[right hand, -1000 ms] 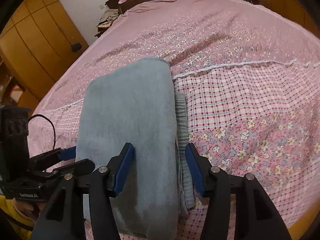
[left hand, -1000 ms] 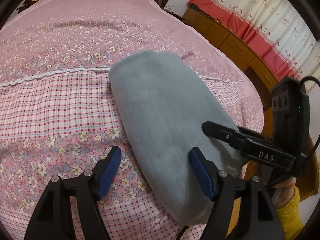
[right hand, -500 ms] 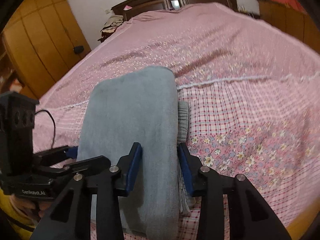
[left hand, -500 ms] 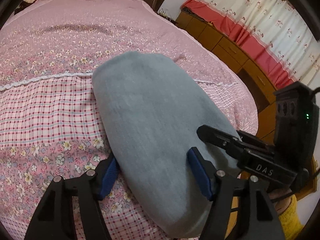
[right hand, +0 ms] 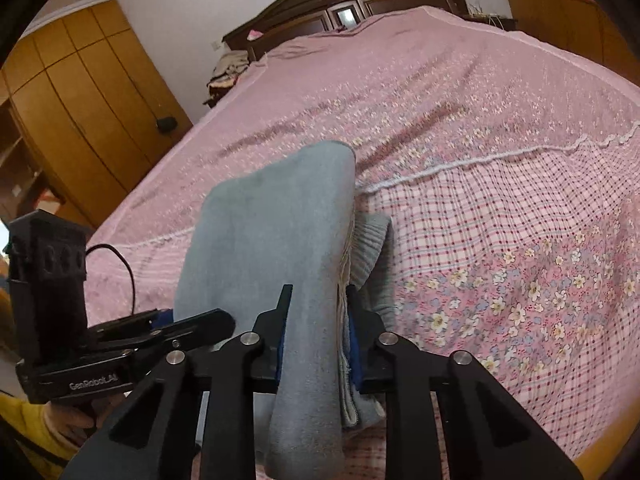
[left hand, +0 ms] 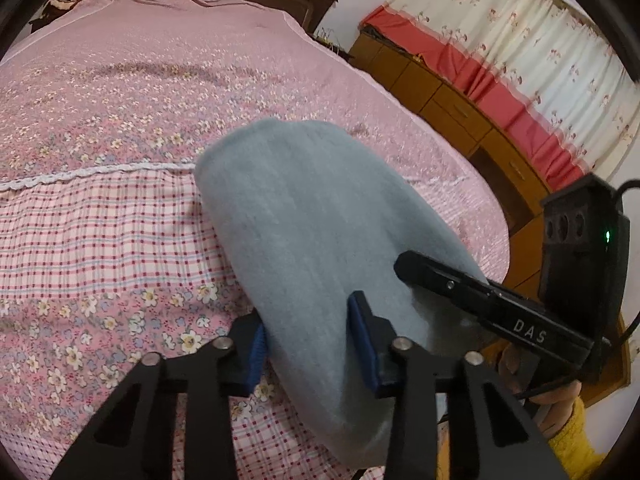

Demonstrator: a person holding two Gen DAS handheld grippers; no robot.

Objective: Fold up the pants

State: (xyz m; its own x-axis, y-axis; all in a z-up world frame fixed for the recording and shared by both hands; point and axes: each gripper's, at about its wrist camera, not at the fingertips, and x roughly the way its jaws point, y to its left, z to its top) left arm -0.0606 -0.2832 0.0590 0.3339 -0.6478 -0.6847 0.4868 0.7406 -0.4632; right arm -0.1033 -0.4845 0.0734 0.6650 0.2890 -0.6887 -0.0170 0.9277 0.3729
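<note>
The pants (left hand: pixel 320 216) lie folded into a long grey-blue bundle on the bed (left hand: pixel 120 100), near its foot edge, running away from both cameras toward the headboard (right hand: pixel 344 4).

The left gripper (left hand: pixel 310 344) straddles the bundle's near left part; its fingers (left hand: pixel 362 340) are closing with cloth between them, the blue pads pressing into both sides. The right gripper (right hand: pixel 316 340) has the bundle's right edge between its fingers (right hand: pixel 280 332), which are also closing; the cloth bunches up into a ridge between the pads, and the layered hems and a ribbed waistband (right hand: pixel 370 244) show just right of that ridge. In the left view the right gripper (left hand: pixel 404 264) lies on the bundle's right side; in the right view the left gripper (right hand: pixel 192 320) sits against the left edge.

The far end of the bundle is a rounded fold that touches the white lace seam (left hand: pixel 100 172) crossing the bedspread. Beyond the seam the bed is bare pink floral cloth up to the headboard. To the left of the pants the checked and flowered spread is bare; to the right likewise, out to the bed's side edge. A wardrobe (right hand: pixel 88 92) stands past one side, low cabinets (left hand: pixel 452 112) and a curtain (left hand: pixel 540 52) past the other. A yellow sleeve (left hand: pixel 576 440) shows at the frame corner.
</note>
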